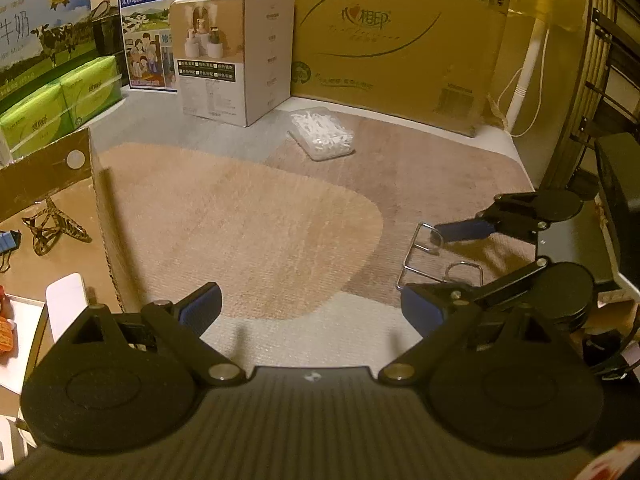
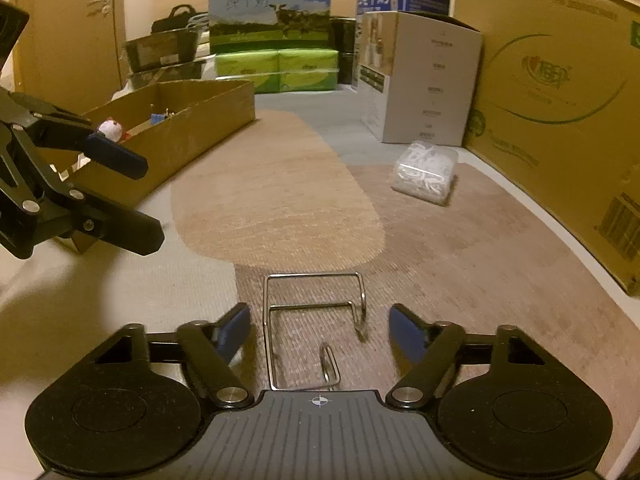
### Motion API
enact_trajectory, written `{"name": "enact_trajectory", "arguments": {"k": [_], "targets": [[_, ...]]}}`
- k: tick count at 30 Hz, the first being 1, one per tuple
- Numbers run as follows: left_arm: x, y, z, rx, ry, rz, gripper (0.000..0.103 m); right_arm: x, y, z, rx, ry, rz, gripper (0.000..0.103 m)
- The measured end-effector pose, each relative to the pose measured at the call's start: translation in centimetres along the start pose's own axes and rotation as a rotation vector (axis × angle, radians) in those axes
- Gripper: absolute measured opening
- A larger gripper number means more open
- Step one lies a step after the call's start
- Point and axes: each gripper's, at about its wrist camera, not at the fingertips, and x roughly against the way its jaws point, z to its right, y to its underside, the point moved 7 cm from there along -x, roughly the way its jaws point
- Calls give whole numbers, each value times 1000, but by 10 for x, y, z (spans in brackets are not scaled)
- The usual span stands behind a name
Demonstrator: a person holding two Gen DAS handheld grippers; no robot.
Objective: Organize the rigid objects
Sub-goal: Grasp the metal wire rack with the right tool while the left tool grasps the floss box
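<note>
The bent wire rack (image 2: 312, 320) — light, stiff, thin and likely slippery — lies between the right gripper (image 2: 320, 334)'s part-open pads, untouched; its near rail looks the best hold.

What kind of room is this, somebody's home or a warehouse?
Most likely a home room used for storage: a soft rug covers the floor, with milk cartons, packs of tissues and a big cardboard box stacked along the wall.

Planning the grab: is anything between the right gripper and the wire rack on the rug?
Nothing visible. The wire rack lies on the rug between the open fingers of the right gripper, pads not touching it; the left gripper hangs off to its side.
</note>
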Motion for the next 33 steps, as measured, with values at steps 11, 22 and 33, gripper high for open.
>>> {"name": "enact_trajectory", "arguments": {"k": [11,22,33], "targets": [[0,-10,0,5,3,19,95,7,-8,9,-79,36,24,52],[-19,-57,2,62,-20,68,95,20,-30,63,-288,140,56,52],[-71,-99,1,188,-84,113,95,9,-48,125,-381,258,60,52]]}}
